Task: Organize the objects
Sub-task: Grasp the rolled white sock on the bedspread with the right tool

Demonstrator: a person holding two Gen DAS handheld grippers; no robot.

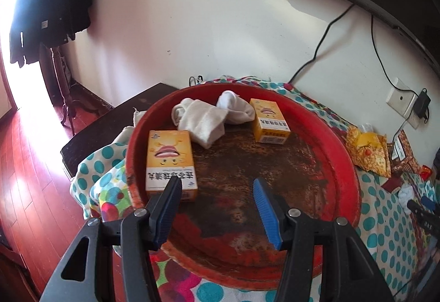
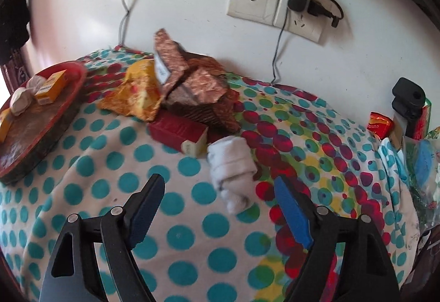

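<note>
A round red tray [image 1: 341, 153] with a worn brown floor holds two yellow medicine boxes, one near left [image 1: 170, 161] and one far right [image 1: 269, 120], and two rolled white socks [image 1: 203, 117]. My left gripper [image 1: 217, 182] is open and empty above the tray's near part, its left finger just in front of the near box. My right gripper [image 2: 220, 181] is open and empty over the dotted cloth, with a rolled white sock [image 2: 231, 167] lying just beyond its fingertips. The tray also shows in the right wrist view [image 2: 68, 106], at far left.
A dotted cloth [image 2: 170, 233] covers the table. A dark red box [image 2: 178, 134], a yellow snack bag [image 2: 137, 93] and brown packets [image 2: 192, 87] lie behind the sock. Wall sockets and cables [image 2: 275, 5] hang behind. More packets [image 2: 382, 123] crowd the right edge. Red wooden floor [image 1: 30, 164] lies left.
</note>
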